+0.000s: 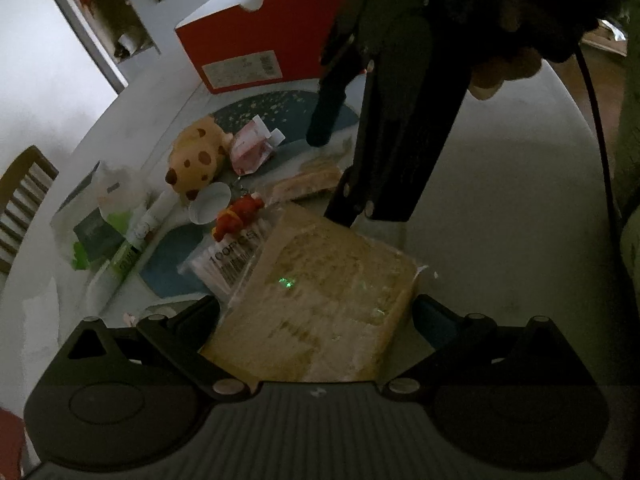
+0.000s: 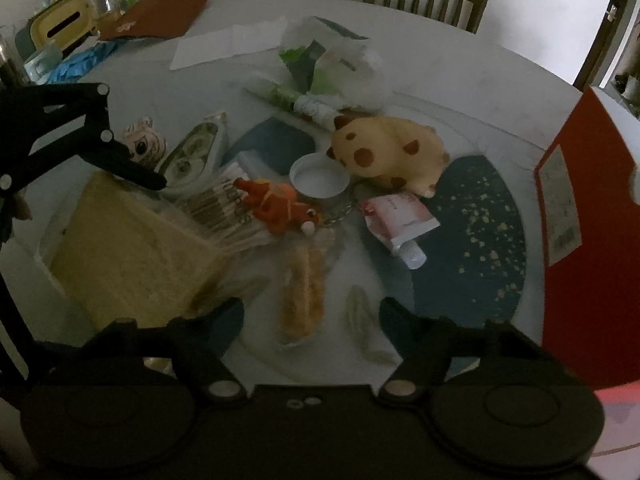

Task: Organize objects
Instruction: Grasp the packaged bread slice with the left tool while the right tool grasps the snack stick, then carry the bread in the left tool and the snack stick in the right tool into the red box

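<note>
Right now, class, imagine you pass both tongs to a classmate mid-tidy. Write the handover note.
Left tongs: jaws wide, straddling the yellow wrapped block; whether they actually grip it cannot be told.
Right tongs: open, holding nothing, hovering over the orange snack packet.
On the table, in a mixed pile: spotted plush, white cap, orange toy keychain, cotton swabs, pink tube. The red box stands at the edge.
Done: nothing looks sorted.
Left: probably everything, starting with the block.
</note>
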`<act>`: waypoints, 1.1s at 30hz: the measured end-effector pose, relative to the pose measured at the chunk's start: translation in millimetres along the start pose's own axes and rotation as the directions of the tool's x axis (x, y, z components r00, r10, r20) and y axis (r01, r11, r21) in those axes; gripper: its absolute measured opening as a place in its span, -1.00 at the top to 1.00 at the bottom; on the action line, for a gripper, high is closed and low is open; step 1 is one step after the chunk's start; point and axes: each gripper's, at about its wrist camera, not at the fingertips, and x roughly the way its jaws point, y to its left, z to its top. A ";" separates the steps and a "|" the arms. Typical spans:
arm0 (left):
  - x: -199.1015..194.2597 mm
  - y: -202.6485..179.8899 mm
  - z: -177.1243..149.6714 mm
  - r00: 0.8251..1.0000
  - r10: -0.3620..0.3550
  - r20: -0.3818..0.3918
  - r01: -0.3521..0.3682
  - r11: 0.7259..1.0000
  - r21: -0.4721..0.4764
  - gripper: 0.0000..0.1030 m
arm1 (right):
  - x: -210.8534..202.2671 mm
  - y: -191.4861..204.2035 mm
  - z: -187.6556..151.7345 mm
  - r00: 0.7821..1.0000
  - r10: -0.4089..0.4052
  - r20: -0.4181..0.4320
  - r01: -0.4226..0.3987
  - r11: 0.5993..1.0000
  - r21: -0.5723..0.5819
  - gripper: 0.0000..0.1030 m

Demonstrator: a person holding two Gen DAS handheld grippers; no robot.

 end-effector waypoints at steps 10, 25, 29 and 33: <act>-4.5 -0.6 1.0 1.000 0.013 0.006 -0.013 0.999 -0.048 -0.82 | -1.7 2.3 5.0 0.999 0.000 0.034 -0.001 1.000 0.029 0.56; -31.5 -6.8 24.6 0.996 0.080 -0.035 -0.086 0.969 -0.231 -0.61 | -48.8 -18.3 -17.9 0.991 0.081 0.108 -0.087 0.994 0.060 0.62; -40.6 -12.5 42.8 0.995 0.099 -0.021 -0.101 0.954 -0.282 -0.61 | -74.9 -33.6 -25.1 0.984 0.099 0.147 -0.110 0.991 0.070 0.62; -44.6 -18.8 68.1 0.991 0.136 -0.002 -0.129 0.938 -0.321 -0.61 | -101.6 -54.5 -32.2 0.978 0.101 0.182 -0.118 0.989 0.087 0.62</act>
